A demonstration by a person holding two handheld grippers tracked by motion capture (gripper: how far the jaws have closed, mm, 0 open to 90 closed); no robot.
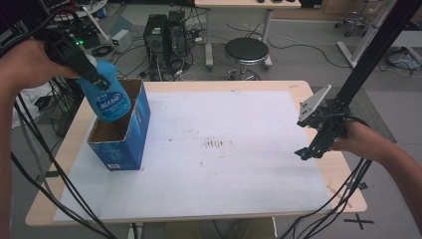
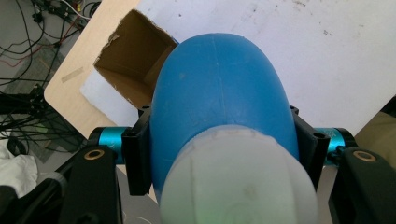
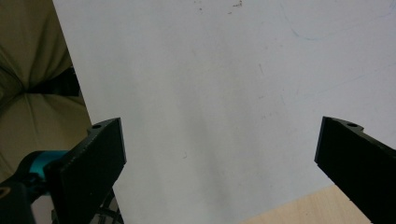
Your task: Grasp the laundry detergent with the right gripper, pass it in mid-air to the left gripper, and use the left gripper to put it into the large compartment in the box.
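Item: blue bottle (image 1: 108,97), hanging bottom-down over open blue box (image 1: 121,144) | left hand-held gripper (image 1: 94,75): clamped on shoulder below white cap (image 2: 236,179) | right hand-held gripper (image 1: 311,149): wide, empty, far right of box | handling: likely rigid, smooth, slippery plastic; grip shoulder.

we see a blue bottle (image 1: 107,97) with a white cap, tilted bottom-down in the open top of a blue carton (image 1: 124,134) near the table's left edge.
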